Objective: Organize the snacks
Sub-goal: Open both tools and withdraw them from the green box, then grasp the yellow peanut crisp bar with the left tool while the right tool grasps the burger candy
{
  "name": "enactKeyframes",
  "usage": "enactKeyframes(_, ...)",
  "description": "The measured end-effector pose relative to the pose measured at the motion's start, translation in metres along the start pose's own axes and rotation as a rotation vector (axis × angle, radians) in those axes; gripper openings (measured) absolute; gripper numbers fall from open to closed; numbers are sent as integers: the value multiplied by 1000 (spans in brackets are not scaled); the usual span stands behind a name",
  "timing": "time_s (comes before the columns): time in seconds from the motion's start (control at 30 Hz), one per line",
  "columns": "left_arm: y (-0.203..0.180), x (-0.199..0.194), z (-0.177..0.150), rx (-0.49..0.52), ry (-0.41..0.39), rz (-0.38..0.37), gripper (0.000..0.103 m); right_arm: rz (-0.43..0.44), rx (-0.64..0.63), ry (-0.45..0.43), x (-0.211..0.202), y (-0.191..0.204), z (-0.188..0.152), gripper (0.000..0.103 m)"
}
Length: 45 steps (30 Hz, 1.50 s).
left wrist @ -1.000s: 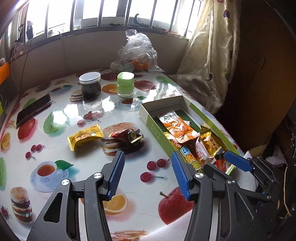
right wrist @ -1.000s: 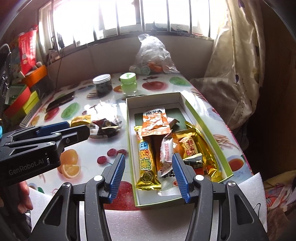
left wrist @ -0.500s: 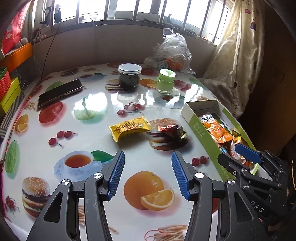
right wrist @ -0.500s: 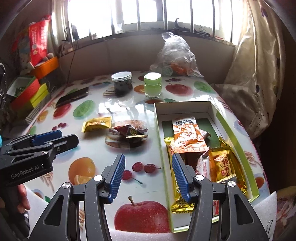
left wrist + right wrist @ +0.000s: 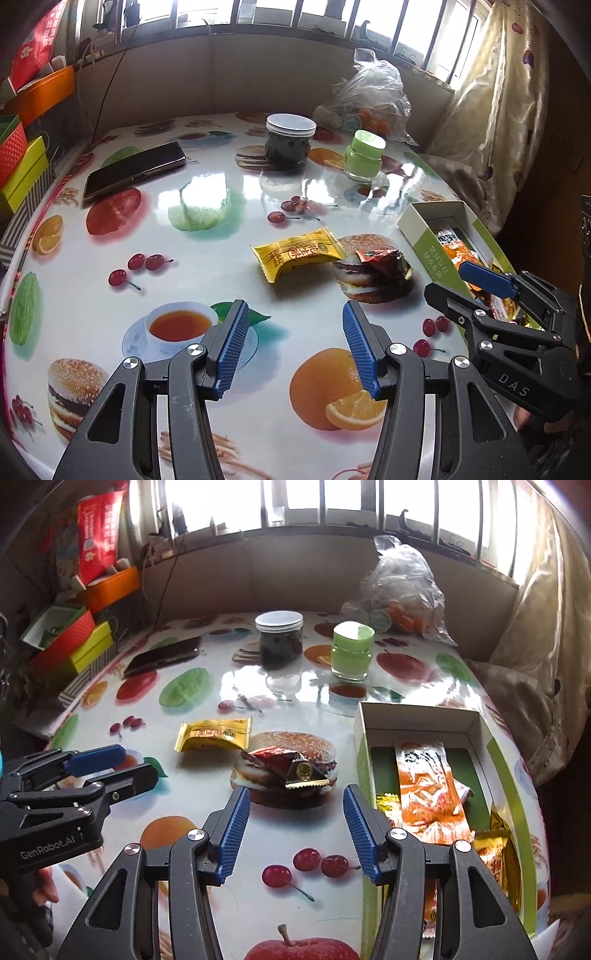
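Bench (image 5: 207, 686): glossy fruit-and-burger print cloth, strong window glare.

Box (image 5: 417, 720): open, green-sided, at the right edge of the bench; several packets already inside, an orange packet (image 5: 428, 790) lying uppermost.

Loose snacks, two, both still outside the box:
- yellow packet (image 5: 297, 254), flat on the bench, left of the printed burger.
- red-and-gold packet (image 5: 286, 766), crumpled, lying on the printed burger, just beside the yellow one and nearer the box.

Left tool (image 5: 291, 349): pads apart, nothing between them, hovering short of the yellow packet.
Right tool (image 5: 291, 830): pads apart, empty, aimed at the red-and-gold packet, close to the box wall.

Bystanders: dark jar (image 5: 279, 637), green jar (image 5: 351, 651), phone (image 5: 135, 173), plastic bag (image 5: 402, 590); all well apart from the snacks.

Risks, judged:
- Thin foil on slick cloth likely to skate ahead of closing pads instead of being pinched.
- Busy print may mask the red packet's true outline; grip could land on cloth only.
- Neighbouring packets may be nudged together, or both tools may crowd one spot and collide.
- Right tool's outer finger may clip the box wall and shift the box toward the bench edge.
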State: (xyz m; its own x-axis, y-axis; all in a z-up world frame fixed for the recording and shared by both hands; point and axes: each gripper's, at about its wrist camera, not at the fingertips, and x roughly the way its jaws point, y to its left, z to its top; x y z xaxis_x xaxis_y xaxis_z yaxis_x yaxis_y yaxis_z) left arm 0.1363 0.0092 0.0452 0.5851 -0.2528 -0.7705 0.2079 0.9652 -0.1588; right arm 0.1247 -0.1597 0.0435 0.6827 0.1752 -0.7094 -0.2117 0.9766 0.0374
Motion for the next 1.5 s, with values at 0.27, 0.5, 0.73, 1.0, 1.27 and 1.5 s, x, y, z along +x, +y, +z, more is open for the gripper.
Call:
enactKeyframes(0.27,17,16,12,-19,20,1,54,-8,-103,49,35,10,17,52)
enactKeyframes(0.5,22,28,21,-6,33,-2,54,-43,-173,113,62,16,20,52)
enactKeyframes(0.73,17,40,30,46,49,-14,54,-8,-142,137,70,14,17,42)
enactKeyframes(1.0,12,55,37,85,63,-21,54,17,-105,126,70,12,16,27)
enactKeyframes(1.27,1,65,43,159,59,-52,54,12,-60,112,66,5,14,25)
enactKeyframes(1.5,-3,74,42,197,70,-51,54,24,-35,109,61,3,10,25)
